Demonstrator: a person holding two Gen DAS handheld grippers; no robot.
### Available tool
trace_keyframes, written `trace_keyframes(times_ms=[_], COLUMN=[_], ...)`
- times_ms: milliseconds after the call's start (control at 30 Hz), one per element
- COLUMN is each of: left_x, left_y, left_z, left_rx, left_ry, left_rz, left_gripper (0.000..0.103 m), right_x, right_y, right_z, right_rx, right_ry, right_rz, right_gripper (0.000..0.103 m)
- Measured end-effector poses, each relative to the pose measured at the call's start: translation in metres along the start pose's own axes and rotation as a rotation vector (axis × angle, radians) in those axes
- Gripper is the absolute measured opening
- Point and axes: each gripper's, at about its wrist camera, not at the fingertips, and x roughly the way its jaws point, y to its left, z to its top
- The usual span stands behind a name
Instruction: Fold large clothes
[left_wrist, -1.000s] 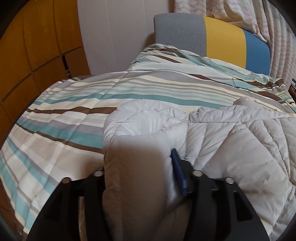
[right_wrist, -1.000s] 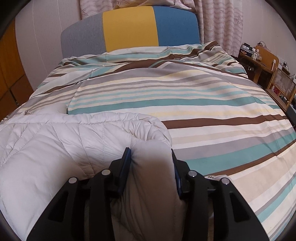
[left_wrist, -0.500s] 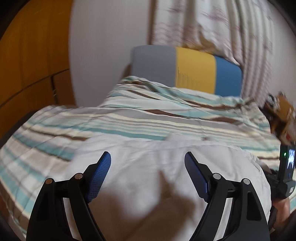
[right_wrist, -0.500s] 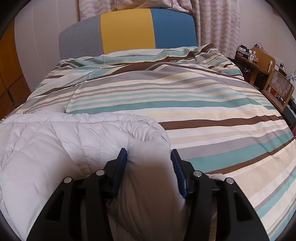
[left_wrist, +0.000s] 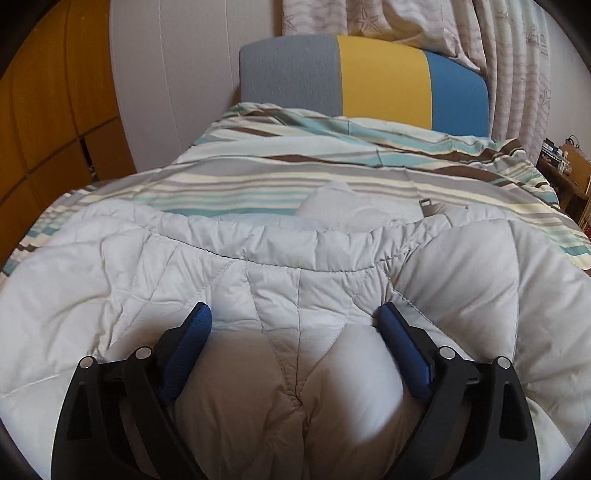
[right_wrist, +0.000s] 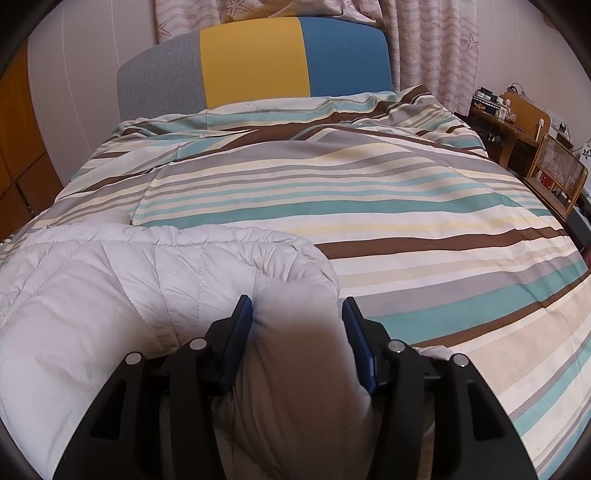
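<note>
A pale grey quilted down jacket (left_wrist: 258, 266) lies folded on the striped bed cover (left_wrist: 280, 184). My left gripper (left_wrist: 293, 317) is open wide, its blue pads on either side of a puffy bulge near the jacket's middle. In the right wrist view the same jacket (right_wrist: 110, 280) fills the lower left. My right gripper (right_wrist: 297, 314) is shut on a thick fold at the jacket's right edge. A strap end with a buckle (left_wrist: 426, 205) pokes out beyond the jacket's far edge.
The striped cover (right_wrist: 369, 206) stretches to a grey, yellow and blue headboard (right_wrist: 255, 59). Wooden wardrobe panels (left_wrist: 48, 110) stand at the left. A wooden desk and chair (right_wrist: 546, 166) with small items stand at the right. Curtains hang behind the headboard.
My left gripper has let go of the jacket's left fold, opened, and moved right over the jacket's middle. My right gripper has kept its hold and barely moved.
</note>
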Motion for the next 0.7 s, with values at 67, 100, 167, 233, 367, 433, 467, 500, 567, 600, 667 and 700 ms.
trace_keyframes(times_ms=[67, 100, 167, 233, 367, 433, 467, 500, 567, 600, 667, 700], left_x=[0.0, -0.002, -0.002, -0.003, -0.004, -0.005, -0.006, -0.006, -0.007, -0.007, -0.007, -0.007], left_y=[-0.001, -0.002, -0.001, -0.003, -0.004, -0.005, -0.005, -0.005, -0.005, -0.005, -0.005, -0.005], left_z=[-0.001, -0.002, -0.002, -0.003, -0.002, -0.003, -0.003, -0.003, -0.004, -0.004, -0.004, -0.004], left_rx=[0.0, -0.001, -0.003, -0.001, 0.001, 0.001, 0.0, 0.0, -0.002, -0.003, -0.007, -0.008], left_ry=[0.0, -0.001, -0.002, -0.003, -0.004, -0.007, -0.007, -0.009, -0.01, -0.01, -0.012, -0.012], left_rz=[0.002, 0.001, 0.001, 0.006, 0.012, 0.015, 0.017, 0.017, 0.016, 0.016, 0.013, 0.011], left_gripper=[0.091, 0.091, 0.091, 0.091, 0.091, 0.091, 0.091, 0.091, 0.091, 0.091, 0.091, 0.091], right_x=[-0.005, -0.01, -0.027, -0.054, -0.103, -0.106, -0.102, -0.097, -0.079, -0.067, -0.046, -0.038], right_y=[0.001, 0.003, 0.008, 0.016, 0.053, 0.079, 0.094, 0.105, 0.122, 0.125, 0.123, 0.12], right_z=[0.001, 0.003, 0.008, 0.012, 0.019, 0.019, 0.017, 0.014, 0.005, 0.0, -0.008, -0.011], right_rx=[-0.007, -0.018, -0.041, -0.049, -0.099, -0.159, -0.196, -0.223, -0.26, -0.259, -0.224, -0.204], right_ry=[-0.007, -0.006, -0.037, -0.103, -0.214, -0.214, -0.206, -0.198, -0.167, -0.144, -0.108, -0.102], right_rz=[0.005, 0.009, 0.008, 0.035, 0.166, 0.209, 0.226, 0.233, 0.232, 0.225, 0.23, 0.232], right_gripper=[0.051, 0.051, 0.051, 0.051, 0.052, 0.052, 0.051, 0.051, 0.05, 0.05, 0.051, 0.051])
